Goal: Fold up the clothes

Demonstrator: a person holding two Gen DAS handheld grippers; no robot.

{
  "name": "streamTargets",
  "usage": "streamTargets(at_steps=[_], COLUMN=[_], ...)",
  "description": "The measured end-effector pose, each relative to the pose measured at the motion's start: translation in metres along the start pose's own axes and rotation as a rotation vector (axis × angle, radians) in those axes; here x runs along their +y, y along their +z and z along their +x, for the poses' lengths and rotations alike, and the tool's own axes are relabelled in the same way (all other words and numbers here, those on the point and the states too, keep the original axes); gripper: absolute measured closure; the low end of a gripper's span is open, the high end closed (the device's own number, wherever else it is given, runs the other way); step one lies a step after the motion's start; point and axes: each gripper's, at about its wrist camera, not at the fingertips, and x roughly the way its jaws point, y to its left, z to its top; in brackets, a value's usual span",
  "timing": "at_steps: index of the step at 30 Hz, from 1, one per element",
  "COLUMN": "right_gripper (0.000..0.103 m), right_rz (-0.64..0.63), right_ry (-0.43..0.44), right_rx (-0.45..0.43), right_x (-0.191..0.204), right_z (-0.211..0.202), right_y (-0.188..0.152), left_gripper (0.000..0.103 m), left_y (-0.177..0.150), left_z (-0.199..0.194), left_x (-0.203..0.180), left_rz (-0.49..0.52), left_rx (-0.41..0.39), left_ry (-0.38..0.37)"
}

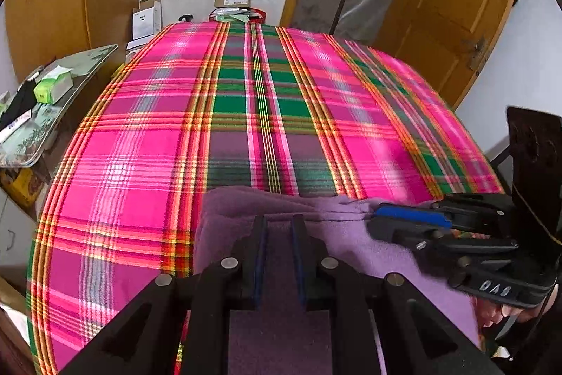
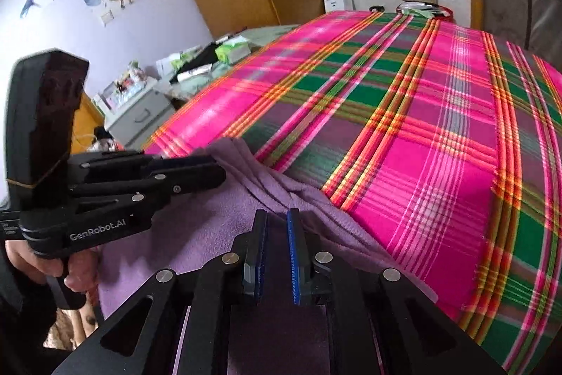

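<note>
Two grippers, one purple garment [image 1: 351,252]

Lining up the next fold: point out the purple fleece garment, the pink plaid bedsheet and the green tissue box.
purple fleece garment [image 1: 224,220]: left wrist view, flat part near its far edge.
pink plaid bedsheet [image 1: 140,143]: left wrist view, bare pink square.
green tissue box [image 1: 52,86]: left wrist view, its side face.

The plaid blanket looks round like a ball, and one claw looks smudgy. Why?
Left wrist view: the fisheye lens bulges the flat plaid blanket, and the right claw is smeared by motion blur. Right wrist view: same bulge, dark corners, and the left claw is a little soft.
</note>
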Motion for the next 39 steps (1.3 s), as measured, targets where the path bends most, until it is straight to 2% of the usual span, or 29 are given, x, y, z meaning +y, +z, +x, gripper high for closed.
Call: streamTargets(at_steps=[3, 6, 9, 12, 15, 18, 23, 30, 36, 39], right_gripper=[0.091, 0.091, 0.09, 0.092, 0.091, 0.089, 0.089, 0.089, 0.084, 0.083], right_rz=[0.013, 0.059, 0.139, 0.199, 0.202, 0.174, 0.204, 0.223, 0.078, 0.022], right_ry=[0.006, -0.001, -0.023, -0.006, -0.01, -0.019, 0.005, 0.045, 0.097, 0.12], right_rx=[-0.081, -0.124, -0.103, -0.065, -0.11, -0.153, -0.157, -0.158, -0.141, -0.078], right_x=[-0.005, -0.018, -0.041, -0.055, -0.055, -0.05, -0.05, -0.035, 0.014, 0.03], right_z=[-0.028, -0.045, -0.044, -0.034, -0.048, -0.068, -0.087, -0.104, -0.098, -0.082], right_y=[-0.006, -0.014, -0.025, -0.031, -0.029, -0.029, -0.05, -0.081, -0.082, -0.087], left_gripper=[0.088, 0.088, 0.089, 0.089, 0.089, 0.089, 0.089, 0.089, 0.089, 0.089], left_y=[0.001, -0.001, -0.005, -0.005, -0.005, -0.016, -0.043, -0.07, -0.074, -0.08], left_z=[-0.014, -0.004, 0.004, 0.004, -0.008, -0.027, -0.047, -0.059, -0.068, -0.057], left_x=[0.007, 0.02, 0.024, 0.026, 0.033, 0.035, 0.038, 0.035, 0.029, 0.03], left_rz=[-0.003, -0.043, -0.056, -0.071, -0.106, -0.103, -0.115, -0.105, -0.114, -0.121], left_rx=[-0.048, -0.023, -0.024, -0.02, -0.032, -0.07, -0.074, -0.074, -0.099, -0.061], left_ry=[0.013, 0.038, 0.013, -0.003, -0.017, 0.004, 0.006, 0.002, -0.012, -0.007])
